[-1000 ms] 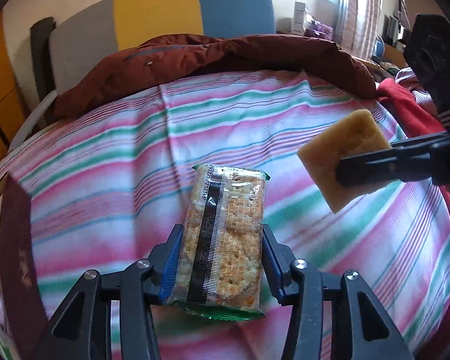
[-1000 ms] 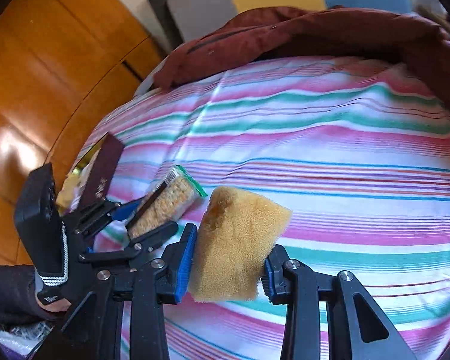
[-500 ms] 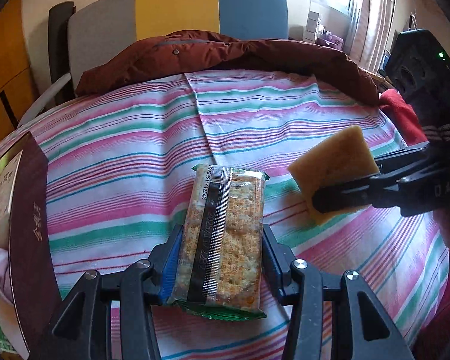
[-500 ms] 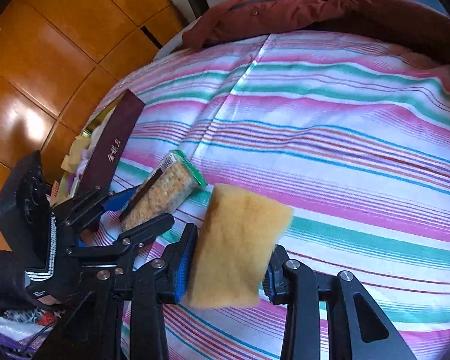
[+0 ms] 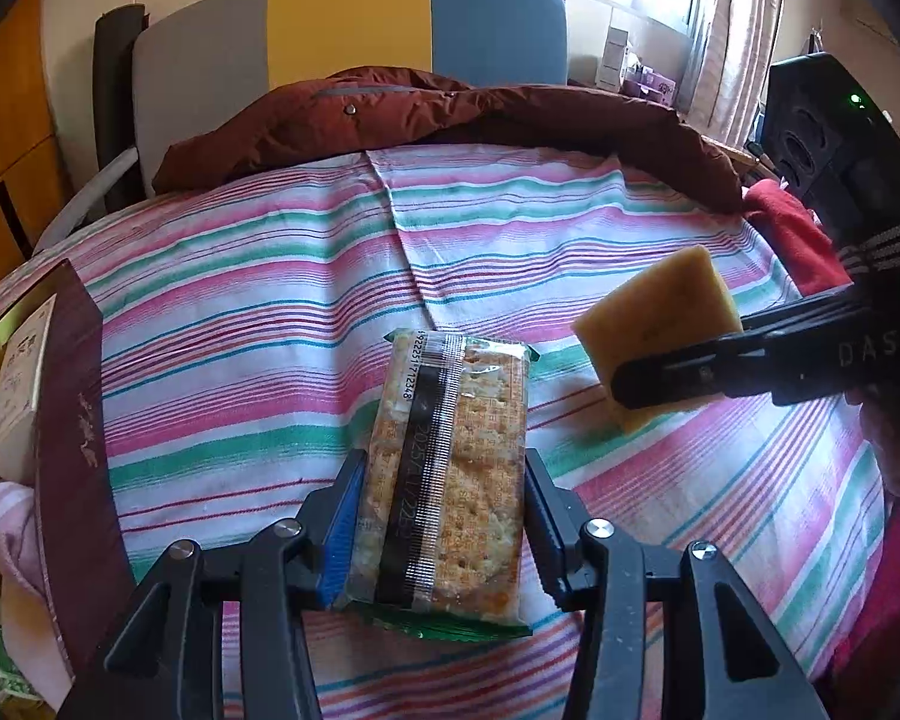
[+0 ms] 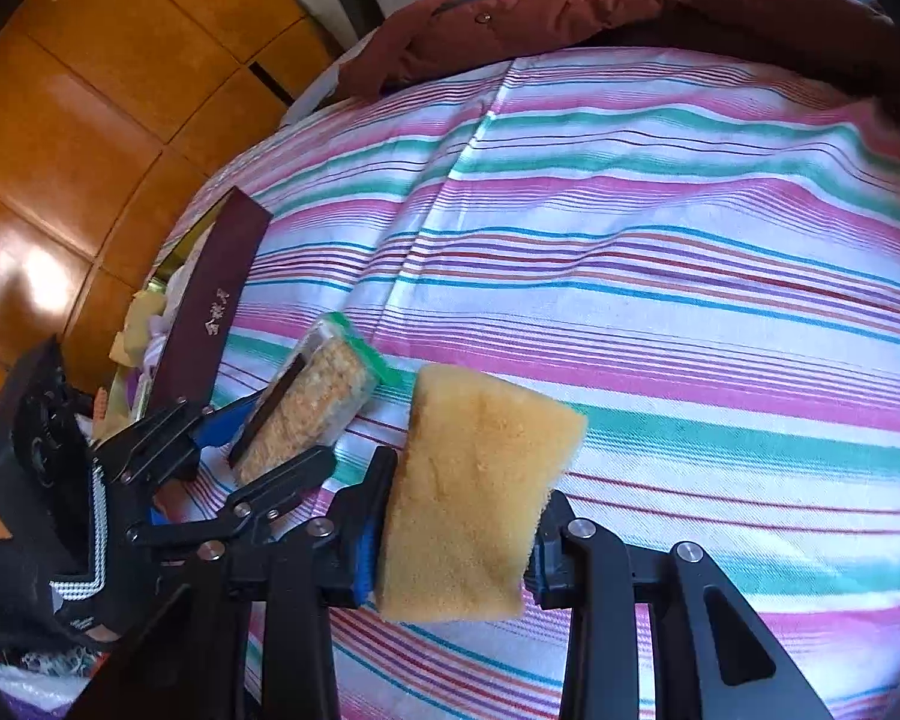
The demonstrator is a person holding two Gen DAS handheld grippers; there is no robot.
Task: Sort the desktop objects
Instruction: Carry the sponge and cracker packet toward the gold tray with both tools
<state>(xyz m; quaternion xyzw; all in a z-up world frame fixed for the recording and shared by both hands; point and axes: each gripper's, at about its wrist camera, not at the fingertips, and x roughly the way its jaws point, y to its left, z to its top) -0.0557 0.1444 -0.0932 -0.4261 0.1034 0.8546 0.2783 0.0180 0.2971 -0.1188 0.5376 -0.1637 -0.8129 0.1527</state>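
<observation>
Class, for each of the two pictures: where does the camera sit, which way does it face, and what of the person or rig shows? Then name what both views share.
Left wrist: on the left gripper, facing down along its fingers at the cracker pack it holds; the right gripper shows at right.
Right wrist: on the right gripper, facing down at the sponge it holds; the left gripper and a sleeve show at left.
Shared: pack, sponge, striped cloth, dark box, brown jacket.

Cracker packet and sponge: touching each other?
Apart. In the left wrist view, striped cloth shows between the cracker packet in the left tool and the sponge in the right tool.
</observation>
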